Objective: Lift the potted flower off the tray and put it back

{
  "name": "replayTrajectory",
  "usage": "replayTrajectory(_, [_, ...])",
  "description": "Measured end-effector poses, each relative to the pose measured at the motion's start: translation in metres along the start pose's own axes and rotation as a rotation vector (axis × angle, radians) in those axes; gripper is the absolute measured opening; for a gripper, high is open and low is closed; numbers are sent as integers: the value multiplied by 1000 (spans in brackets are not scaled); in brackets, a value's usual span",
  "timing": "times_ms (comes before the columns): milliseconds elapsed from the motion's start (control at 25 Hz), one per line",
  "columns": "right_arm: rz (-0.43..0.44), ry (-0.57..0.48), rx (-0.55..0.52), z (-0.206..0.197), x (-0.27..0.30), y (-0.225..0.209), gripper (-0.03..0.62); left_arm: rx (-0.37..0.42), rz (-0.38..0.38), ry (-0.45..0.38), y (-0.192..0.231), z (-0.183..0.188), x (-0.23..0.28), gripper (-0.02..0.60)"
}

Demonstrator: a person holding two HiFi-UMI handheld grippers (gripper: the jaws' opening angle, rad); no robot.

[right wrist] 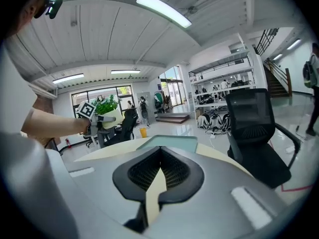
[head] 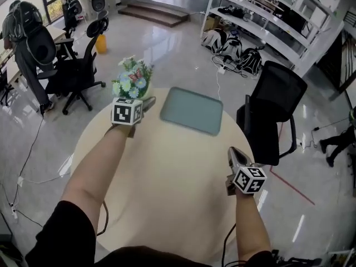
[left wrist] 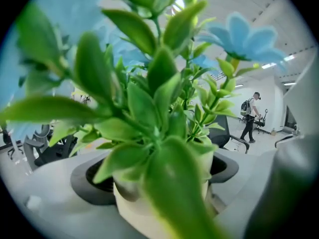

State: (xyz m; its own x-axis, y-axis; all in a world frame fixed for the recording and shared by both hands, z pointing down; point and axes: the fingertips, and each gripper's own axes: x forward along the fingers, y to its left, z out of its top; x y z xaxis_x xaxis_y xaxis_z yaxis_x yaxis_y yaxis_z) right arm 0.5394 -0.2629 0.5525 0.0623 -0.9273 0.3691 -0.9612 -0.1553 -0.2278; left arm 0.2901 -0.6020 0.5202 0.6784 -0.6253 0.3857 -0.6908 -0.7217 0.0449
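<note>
Round beige desk (head: 167,199): my left gripper (head: 147,104) clamps its fingers on the cream-potted blue flower (head: 132,80), lifted beside the grey-green rectangular tray (head: 192,111); right gripper (head: 233,151) fingers closed, empty; next, I lower it squarely back

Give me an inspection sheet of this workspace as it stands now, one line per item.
Surface: round beige table, bare apart from the tray.
Job's things: grey-green tray lies empty on the table's far side; potted flower is held in the air left of it, off the tray.
Clutter: nothing seen on the table.
Grippers: left gripper shut on the flower's cream pot; right gripper shut and empty, over the table's right side.
Cables: floor cable trails left of the table; more cables lie by the shelves.
Surroundings: black office chair right of the table, other chairs at left, shelves with bags beyond.
</note>
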Motion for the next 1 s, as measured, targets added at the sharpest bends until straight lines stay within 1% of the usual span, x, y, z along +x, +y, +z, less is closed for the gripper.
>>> replayTrajectory(160, [-42, -34, 28, 6, -19, -45, 14, 25, -52, 9, -54, 21, 55, 529])
replayTrajectory(360, [-85, -64, 65, 0, -41, -88, 14, 32, -83, 38, -100, 22, 118, 529])
replayTrajectory(520, [-110, -85, 89, -12, -50, -120, 14, 29, -105, 75, -130, 7, 166, 529])
replayTrajectory(720, [-127, -113, 118, -30, -61, -155, 14, 42, -110, 100, -167, -15, 215, 529])
replayTrajectory(880, [-137, -128, 92, -38, -68, -160, 14, 55, -121, 115, -183, -32, 239, 529])
replayTrajectory(1000, [-136, -144, 108, -43, -71, -162, 14, 71, -124, 136, -192, -46, 254, 529])
